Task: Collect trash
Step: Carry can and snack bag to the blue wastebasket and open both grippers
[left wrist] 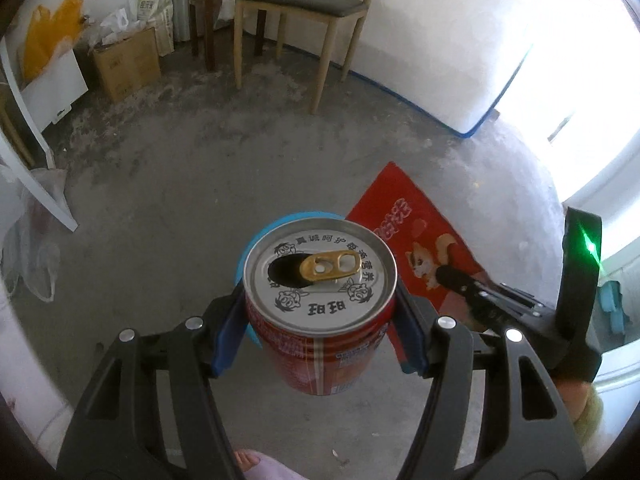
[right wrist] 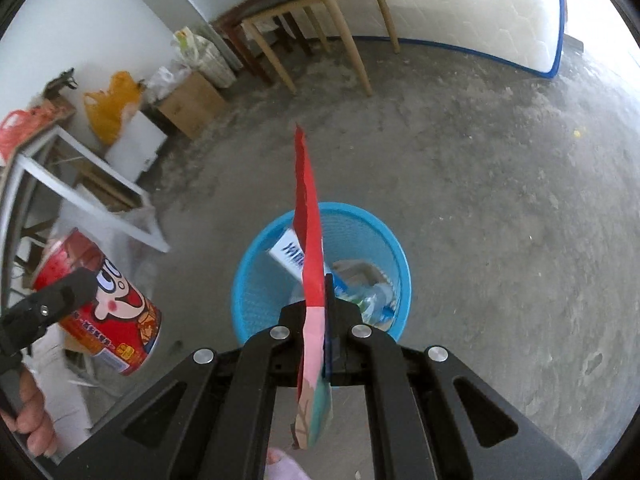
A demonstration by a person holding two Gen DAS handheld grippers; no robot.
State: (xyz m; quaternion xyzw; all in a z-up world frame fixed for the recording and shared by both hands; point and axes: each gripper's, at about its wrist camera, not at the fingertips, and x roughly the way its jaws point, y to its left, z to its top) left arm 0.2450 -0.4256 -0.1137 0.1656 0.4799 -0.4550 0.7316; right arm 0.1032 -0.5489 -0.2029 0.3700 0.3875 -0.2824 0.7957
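The red drink can (left wrist: pixel 320 312) is pinched between the blue pads of the left gripper (left wrist: pixel 320 320), with its open silver top and gold pull tab facing up. The can hides most of the blue wastebasket (left wrist: pixel 256 240) in the left wrist view; only a thin curve of its rim peeks out behind the can. The bottom of the can is hard to see there. In the right wrist view the same can (right wrist: pixel 108 304) shows its cartoon face at the left edge, and a finger of the left gripper covers part of it. The right gripper (right wrist: pixel 320 320) is pressed together on a red snack wrapper (right wrist: pixel 310 248), which is seen edge-on, so its picture cannot be read there. The wrapper hangs right above the wastebasket (right wrist: pixel 256 280) and hides a strip of it. The wastebasket stands on the grey concrete floor (right wrist: pixel 480 200), and inside are a blue and white packet (right wrist: pixel 290 258) and a clear plastic bottle (right wrist: pixel 374 300), both partly covered. A hand (right wrist: pixel 34 420) is cut off at the left edge. A cardboard box (left wrist: pixel 126 66) with crumpled paper sits by the far wall, near a wooden chair (left wrist: pixel 300 12).
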